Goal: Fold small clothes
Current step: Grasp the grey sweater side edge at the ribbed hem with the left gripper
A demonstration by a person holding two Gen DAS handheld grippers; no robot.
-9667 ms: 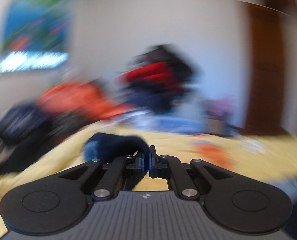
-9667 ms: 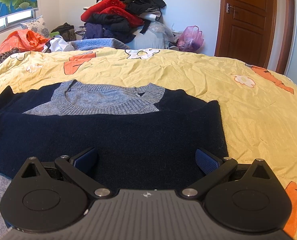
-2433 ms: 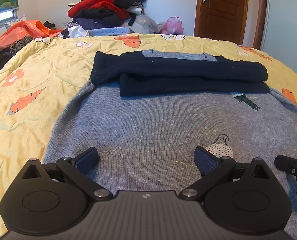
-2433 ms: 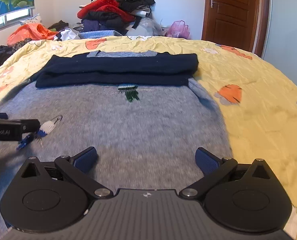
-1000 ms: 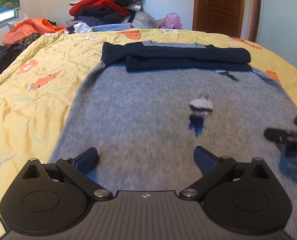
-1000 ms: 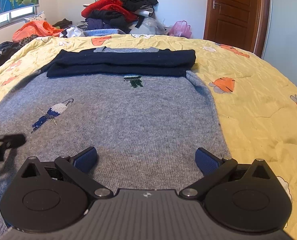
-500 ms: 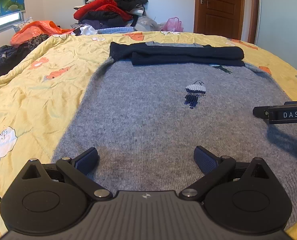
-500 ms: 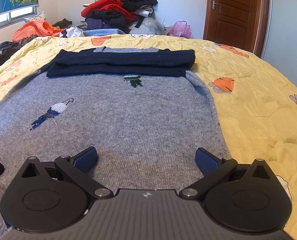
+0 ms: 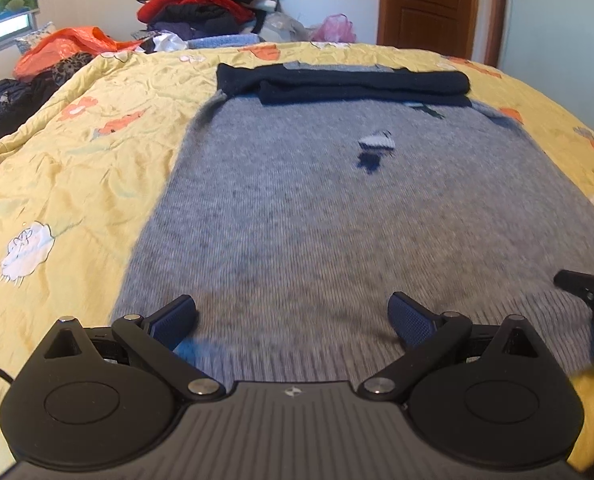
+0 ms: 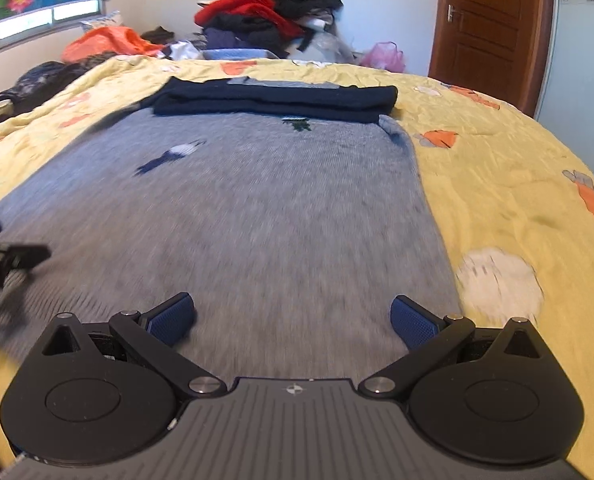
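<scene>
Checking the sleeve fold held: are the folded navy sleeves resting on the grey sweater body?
Touching. The right wrist view shows the navy sleeves lying flat across the grey sweater body, no gap at their near edge.

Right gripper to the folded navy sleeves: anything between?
Only grey sweater body, with a small bird motif, between right gripper and navy sleeves; right wrist view.

Right tongs (image 10: 293,320) spread wide, grey sweater (image 10: 257,216) flat, yellow bedspread (image 10: 497,168)

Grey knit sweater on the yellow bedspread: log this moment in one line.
grey knit sweater: flat, navy sleeves folded across top | left gripper: open, at hem | right gripper: open, at hem | nothing gripped
</scene>
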